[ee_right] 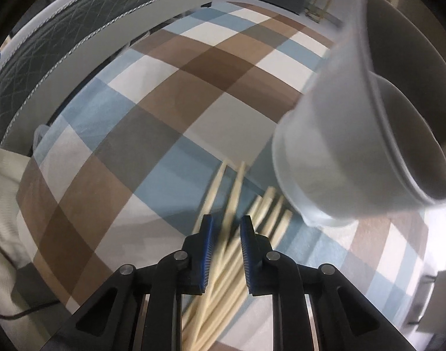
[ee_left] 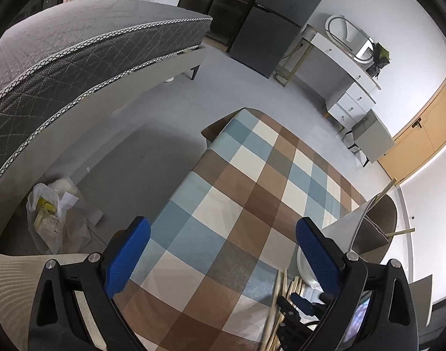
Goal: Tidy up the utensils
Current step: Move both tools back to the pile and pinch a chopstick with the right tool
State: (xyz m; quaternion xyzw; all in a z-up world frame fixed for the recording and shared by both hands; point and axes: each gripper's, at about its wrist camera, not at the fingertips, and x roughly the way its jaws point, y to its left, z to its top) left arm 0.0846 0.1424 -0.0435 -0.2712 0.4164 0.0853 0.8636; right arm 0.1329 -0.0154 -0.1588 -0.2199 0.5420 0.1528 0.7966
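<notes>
The right hand-held gripper [ee_right: 226, 228] was seen pointed steeply down at a bundle of pale wooden chopsticks [ee_right: 220, 266] lying on the checked cloth of the worktop [ee_right: 152, 108]. Its blue pads [ee_right: 206, 251] were drawn in narrow, with a few of the sticks running between them; whether the pads actually pressed on the sticks could not be told, as that part was blurred. Just beside the far ends of the chopsticks, to the right, a white divided holder [ee_right: 339, 152] was seen tilted on its side, its open compartments facing right.

The left hand-held gripper [ee_left: 223, 257] was held released, its jaws spread wide above the cloth with nothing between them. In its view the chopsticks [ee_left: 277, 298] and the right gripper [ee_left: 301, 307] were partly seen at the lower right, with the holder [ee_left: 366, 231] just beyond them.

Farther off, a plastic bag [ee_left: 46, 219] was seen on the floor beside a bed [ee_left: 76, 49]. Beyond the worktop a dark refrigerator [ee_left: 269, 29] and a white dressing table [ee_left: 339, 67] were seen against the wall.
</notes>
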